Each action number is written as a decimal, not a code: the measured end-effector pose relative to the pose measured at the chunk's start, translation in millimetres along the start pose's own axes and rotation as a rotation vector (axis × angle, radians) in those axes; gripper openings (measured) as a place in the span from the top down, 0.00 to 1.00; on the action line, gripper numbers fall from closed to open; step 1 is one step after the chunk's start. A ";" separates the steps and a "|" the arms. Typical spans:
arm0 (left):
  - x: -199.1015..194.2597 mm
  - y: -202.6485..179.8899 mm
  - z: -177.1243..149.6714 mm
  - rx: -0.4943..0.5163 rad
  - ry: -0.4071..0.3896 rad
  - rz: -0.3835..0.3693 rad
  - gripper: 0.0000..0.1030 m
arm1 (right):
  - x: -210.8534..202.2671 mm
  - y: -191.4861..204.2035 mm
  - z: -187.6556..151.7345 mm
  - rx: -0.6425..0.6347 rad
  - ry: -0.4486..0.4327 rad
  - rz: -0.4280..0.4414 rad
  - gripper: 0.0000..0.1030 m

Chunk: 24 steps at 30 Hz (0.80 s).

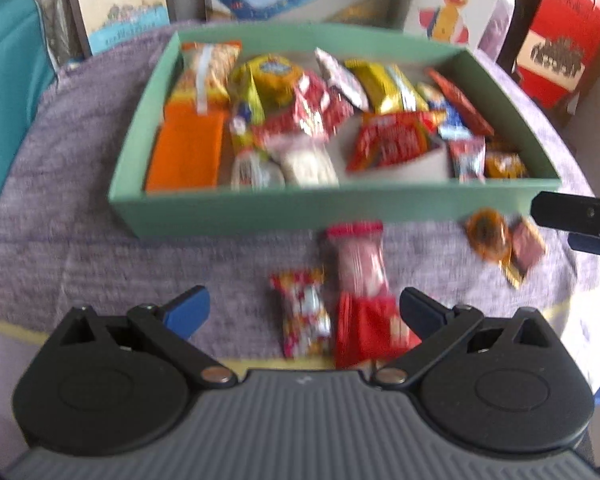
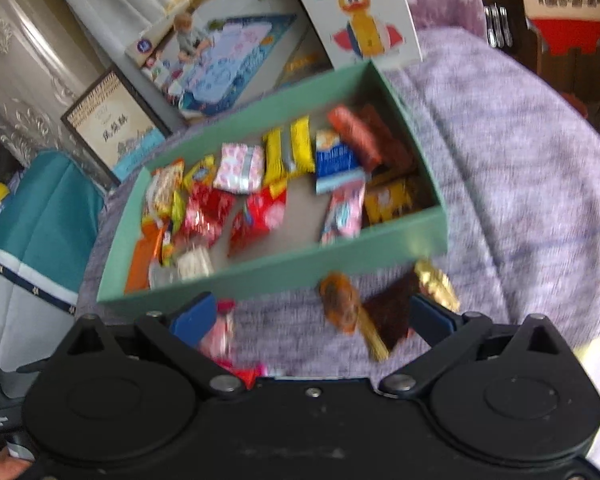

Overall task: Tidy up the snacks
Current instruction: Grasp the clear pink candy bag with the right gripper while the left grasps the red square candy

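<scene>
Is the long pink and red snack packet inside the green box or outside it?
Outside. The pink and red packet lies on the purple cloth in front of the green box, between the open left gripper fingers.

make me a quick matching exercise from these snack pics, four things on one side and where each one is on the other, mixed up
Things:
1. orange packet
2. long red and pink packet
3. round orange candy
4. duck picture card

Places:
A. behind the green box
B. on the cloth between the left gripper fingers
C. inside the box, at its left end
D. on the cloth near the box's right front corner

Pairs: 1-C, 2-B, 3-D, 4-A
</scene>
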State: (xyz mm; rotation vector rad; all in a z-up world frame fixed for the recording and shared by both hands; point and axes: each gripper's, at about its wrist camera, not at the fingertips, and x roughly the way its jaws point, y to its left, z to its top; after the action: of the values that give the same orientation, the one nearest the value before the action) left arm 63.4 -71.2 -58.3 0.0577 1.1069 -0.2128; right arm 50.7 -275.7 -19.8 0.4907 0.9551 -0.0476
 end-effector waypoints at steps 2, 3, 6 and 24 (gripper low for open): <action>3.2 -3.0 -7.3 0.012 0.020 0.000 0.00 | 2.7 -3.3 -9.0 0.011 0.016 0.007 0.00; 4.5 -4.0 -10.5 0.013 0.031 0.000 0.00 | 3.5 -4.2 -12.5 0.011 0.021 0.010 0.00; 6.7 -8.2 -16.3 0.019 0.043 0.014 0.00 | 3.7 -4.7 -21.5 -0.007 0.017 0.015 0.02; 30.2 -40.3 -9.8 0.049 0.056 0.105 0.00 | 10.8 -11.9 -34.0 -0.027 0.059 0.031 0.42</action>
State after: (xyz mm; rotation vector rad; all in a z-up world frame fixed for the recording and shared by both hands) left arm 59.7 -113.4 -87.2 0.1654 1.1512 -0.1450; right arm 27.8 -270.0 -49.1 0.4836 1.0043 0.0079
